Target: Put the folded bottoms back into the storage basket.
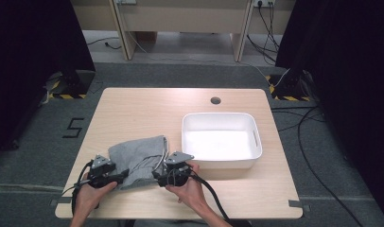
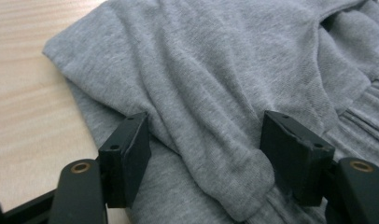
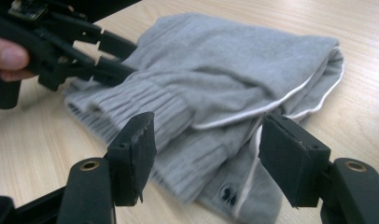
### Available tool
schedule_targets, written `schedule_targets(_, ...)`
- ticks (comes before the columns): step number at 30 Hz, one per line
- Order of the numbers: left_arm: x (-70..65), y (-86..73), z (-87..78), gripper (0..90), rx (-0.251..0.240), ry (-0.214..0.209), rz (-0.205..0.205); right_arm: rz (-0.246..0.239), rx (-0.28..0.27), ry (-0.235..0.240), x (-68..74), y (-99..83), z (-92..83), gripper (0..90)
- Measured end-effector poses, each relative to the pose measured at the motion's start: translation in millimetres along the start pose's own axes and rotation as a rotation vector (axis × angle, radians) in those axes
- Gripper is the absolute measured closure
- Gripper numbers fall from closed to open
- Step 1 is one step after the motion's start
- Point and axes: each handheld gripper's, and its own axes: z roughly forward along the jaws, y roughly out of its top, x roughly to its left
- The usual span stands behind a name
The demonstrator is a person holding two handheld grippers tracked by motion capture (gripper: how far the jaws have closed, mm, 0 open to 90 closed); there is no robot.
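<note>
So the left tool [image 1: 118, 178] is down at the near left corner of the grey garment [image 1: 139, 160], jaws apart, with a fold of the fabric bunched up between them. In the left gripper view the pads [image 2: 127, 158] sit either side of that fold but I can't see them pinching it yet, so I'd call it open around the cloth, not gripping. The right tool [image 1: 162, 176] is at the near right corner, also spread wide, straddling the ribbed hem and the white-piped edge. In the right gripper view the pads [image 3: 131, 156] stand clear of the fabric there too, so no hold on that side either.

The garment is folded up into a rough bundle on the table [image 1: 133, 104], near the front edge and left of middle. Its long axis runs from the near left up toward the far right, and both tools are lined up along its near edge, one per corner. The white bin [image 1: 256, 142] is just to the right of it, so the right hand is the nearer one to the bin.

My guess is the next bit is closing both tools on the near edge. The thing to watch is that the left jaws have just one fold between them rather than the whole stack.
</note>
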Motion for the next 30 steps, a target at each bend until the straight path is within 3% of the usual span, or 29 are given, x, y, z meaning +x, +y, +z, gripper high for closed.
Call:
schedule_targets(8,-6.0,-12.6,-14.7,32.7,0.026,-0.044,0.029,-0.002,0.004,-0.010,4.1,4.7,6.7,36.3)
schedule_targets(13,-8.0,-15.8,-19.7,33.0,0.039,-0.059,0.050,0.010,0.024,-0.046,1.6,6.3,16.4,34.8)
schedule_targets(16,-7.0,-16.2,-19.4,32.9,0.036,-0.063,0.044,-0.021,0.067,-0.082,0.0,2.7,24.2,34.5)
schedule_targets(20,-7.1,-16.2,-19.9,31.5,0.028,-0.056,0.036,-0.011,0.113,-0.092,-0.8,-8.3,29.9,34.5)
schedule_targets(25,-2.5,-12.6,-22.2,25.4,-0.004,-0.081,-0.003,-0.003,0.118,-0.085,3.6,-17.5,22.1,34.6)
schedule_targets(30,4.7,-8.1,-26.1,22.8,-0.037,-0.054,-0.047,0.014,0.105,-0.062,7.0,-22.7,6.3,34.1)
